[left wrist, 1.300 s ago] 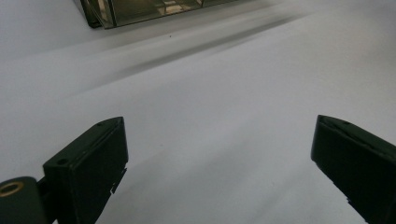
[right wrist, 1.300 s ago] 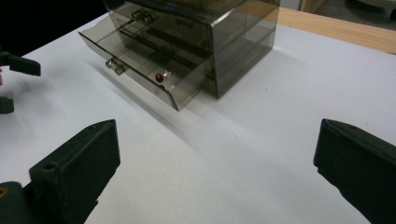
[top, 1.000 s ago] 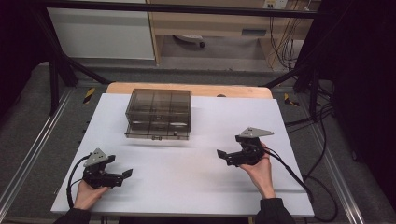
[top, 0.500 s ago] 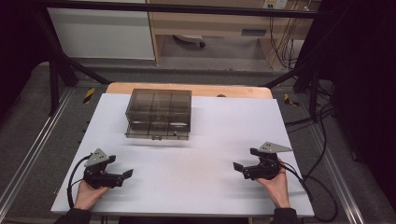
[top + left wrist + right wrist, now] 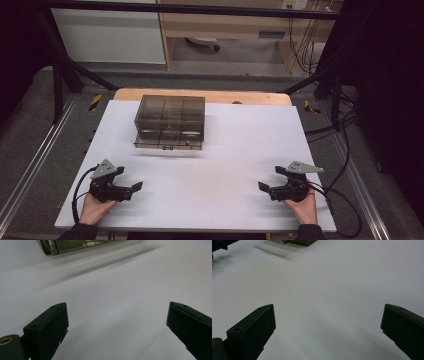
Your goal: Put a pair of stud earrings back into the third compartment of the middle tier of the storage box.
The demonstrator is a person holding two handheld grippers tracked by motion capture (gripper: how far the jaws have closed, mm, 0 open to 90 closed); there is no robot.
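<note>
A smoky transparent compartment box (image 5: 170, 122) stands shut at the back of the white table (image 5: 240, 145), left of centre. My left gripper (image 5: 131, 190) rests near the front left corner, held by a hand, open with nothing between its jaws. My right gripper (image 5: 269, 181) rests near the front right corner, also open and holding nothing. In the left gripper view the gripper (image 5: 117, 322) has its jaws wide apart over bare table, with the box's edge (image 5: 75, 243) at the top. The right gripper view likewise shows the gripper (image 5: 328, 325) wide apart, the box corner (image 5: 299, 242) far off.
A cable (image 5: 345, 220) trails from the right gripper off the table's right edge. A wooden board (image 5: 200, 95) shows behind the white top. Black frame legs (image 5: 55, 75) and grey floor surround the table. The other gripper (image 5: 219, 245) shows in the right gripper view.
My right gripper has drawn back from mid-table toward the front right corner and settled there. The left gripper and the box have stayed put.
</note>
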